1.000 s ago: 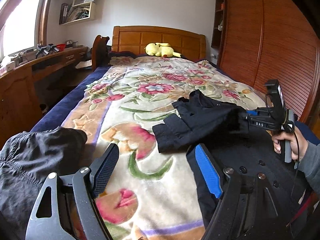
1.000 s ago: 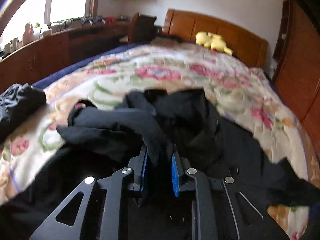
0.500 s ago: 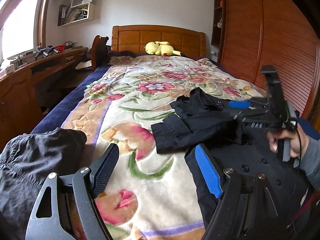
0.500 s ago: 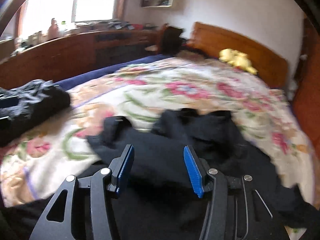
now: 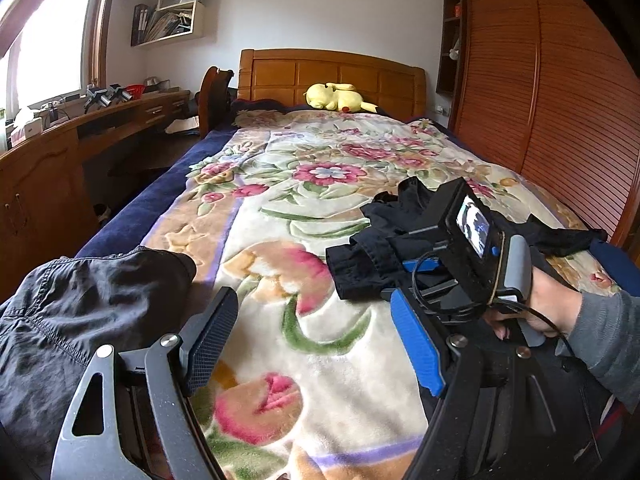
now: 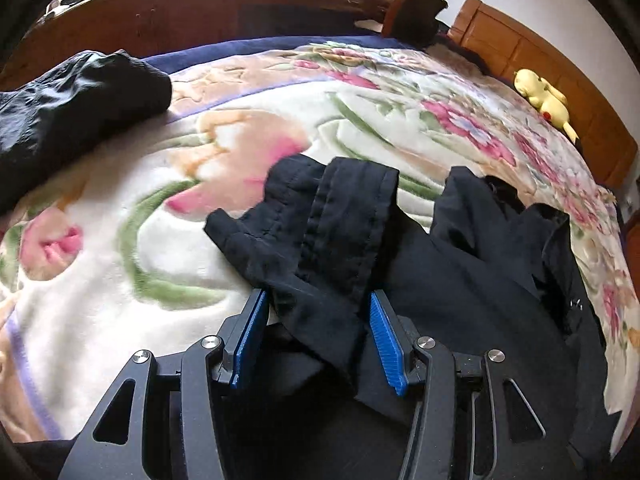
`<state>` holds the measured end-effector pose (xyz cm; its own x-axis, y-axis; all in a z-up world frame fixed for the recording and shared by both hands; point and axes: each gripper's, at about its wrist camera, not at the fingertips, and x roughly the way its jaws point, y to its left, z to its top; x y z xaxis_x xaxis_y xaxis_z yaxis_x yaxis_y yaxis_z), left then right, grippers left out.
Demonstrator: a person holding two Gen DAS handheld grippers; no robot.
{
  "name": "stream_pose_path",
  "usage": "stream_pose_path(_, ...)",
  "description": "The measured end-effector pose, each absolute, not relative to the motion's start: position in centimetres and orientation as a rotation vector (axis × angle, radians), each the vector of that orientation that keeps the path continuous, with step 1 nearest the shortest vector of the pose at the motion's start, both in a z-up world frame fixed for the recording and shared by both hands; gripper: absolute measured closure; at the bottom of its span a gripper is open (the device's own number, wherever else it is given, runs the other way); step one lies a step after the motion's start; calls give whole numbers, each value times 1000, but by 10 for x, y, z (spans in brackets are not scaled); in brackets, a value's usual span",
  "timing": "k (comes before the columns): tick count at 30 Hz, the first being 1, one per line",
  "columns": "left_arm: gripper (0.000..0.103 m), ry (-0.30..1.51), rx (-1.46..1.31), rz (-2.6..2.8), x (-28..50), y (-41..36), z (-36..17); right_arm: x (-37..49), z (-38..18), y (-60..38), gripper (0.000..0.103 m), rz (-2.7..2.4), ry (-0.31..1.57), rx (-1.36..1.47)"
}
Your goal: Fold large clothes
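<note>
- The right tool [image 6: 316,334] points down at the bed; its jaws are closing around a sleeve [image 6: 340,240] of the black coat [image 6: 480,280], pads not yet pressing.
- The left tool [image 5: 312,344] hovers with jaws apart and empty over the floral blanket [image 5: 304,208].
- Risk: the pads may pinch only one cuff layer, so the sleeve slips or drags crooked.
- The coat lies crumpled at 3 o'clock on the bed, matte and limp; a dark grey garment [image 5: 88,312] sits at 9 o'clock.

A yellow plush toy [image 5: 338,97] lies by the wooden headboard [image 5: 328,76].
</note>
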<state>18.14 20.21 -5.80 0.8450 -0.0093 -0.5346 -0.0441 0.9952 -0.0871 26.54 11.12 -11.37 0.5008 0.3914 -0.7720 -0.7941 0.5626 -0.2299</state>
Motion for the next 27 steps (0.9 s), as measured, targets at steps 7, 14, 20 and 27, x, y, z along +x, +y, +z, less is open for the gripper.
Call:
stream_pose_path(7, 23, 574, -77, -4, 187, 191, -60, 275, -70, 78, 89, 752, 605, -425)
stream_pose_path(14, 23, 575, -49, -52, 193, 163, -58, 250, -10, -11, 90, 630, 451, -271)
stream_pose_path(20, 23, 579, -11, -103, 199, 133, -57, 195, 3, -102, 90, 502, 423, -189)
stream_pose_path(27, 23, 568, 15, -155, 197, 101, -53, 127, -22, -169, 90, 413, 503, -48)
